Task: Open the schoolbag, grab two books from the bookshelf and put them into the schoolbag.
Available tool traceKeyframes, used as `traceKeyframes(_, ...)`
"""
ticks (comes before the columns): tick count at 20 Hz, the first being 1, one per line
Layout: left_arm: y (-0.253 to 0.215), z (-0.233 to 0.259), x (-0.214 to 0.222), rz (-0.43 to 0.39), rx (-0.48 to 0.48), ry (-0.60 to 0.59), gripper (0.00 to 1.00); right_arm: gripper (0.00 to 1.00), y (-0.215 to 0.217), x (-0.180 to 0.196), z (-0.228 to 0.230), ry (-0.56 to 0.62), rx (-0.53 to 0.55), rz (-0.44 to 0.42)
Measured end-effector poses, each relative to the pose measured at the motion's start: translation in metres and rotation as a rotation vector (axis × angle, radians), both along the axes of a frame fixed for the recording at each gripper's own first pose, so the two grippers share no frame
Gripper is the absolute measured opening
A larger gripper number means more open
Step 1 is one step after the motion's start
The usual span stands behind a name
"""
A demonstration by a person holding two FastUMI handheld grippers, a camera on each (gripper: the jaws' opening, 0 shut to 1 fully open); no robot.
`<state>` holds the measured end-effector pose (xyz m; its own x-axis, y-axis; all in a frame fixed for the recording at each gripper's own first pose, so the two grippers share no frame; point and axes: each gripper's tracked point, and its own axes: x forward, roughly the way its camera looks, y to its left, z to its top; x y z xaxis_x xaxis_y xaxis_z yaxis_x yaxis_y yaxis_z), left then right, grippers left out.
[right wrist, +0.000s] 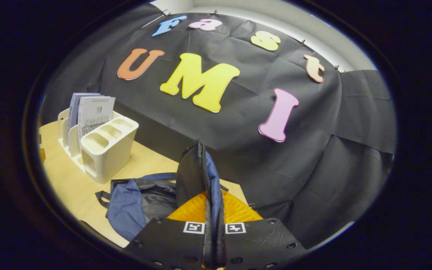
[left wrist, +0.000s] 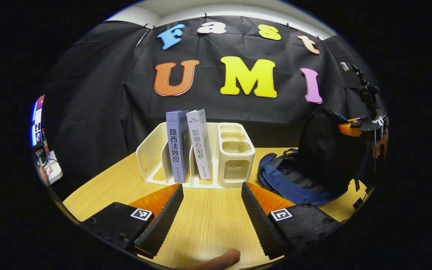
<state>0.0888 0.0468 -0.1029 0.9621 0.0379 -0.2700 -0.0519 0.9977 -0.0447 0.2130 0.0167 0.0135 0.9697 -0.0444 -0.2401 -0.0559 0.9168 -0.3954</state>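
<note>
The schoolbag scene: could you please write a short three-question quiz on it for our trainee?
1. True or false: the right gripper is shut on the schoolbag's flap.
2. How many books stand in the bookshelf?
3. The left gripper's jaws are: A) open, facing the books; B) shut on a book; C) shut on the bag.

Key: 1 true. 2 two: a blue book and a white book. 3 A.
</note>
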Motion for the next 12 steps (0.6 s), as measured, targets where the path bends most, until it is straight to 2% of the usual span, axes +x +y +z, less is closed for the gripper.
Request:
traceKeyframes(7, 0.006, 0.019, 0.04, -0.002, 0.087, 0.014, 0.98, 0.05, -0.011, 0.01, 0.014, -0.024, 0.034, 0.021)
traceKeyframes(12, 0.017, 0.039, 0.07, 0.019, 0.042, 0.001, 0.98, 0.05, -0.022, 0.019, 0.014, -0.016, -0.004, 0.015)
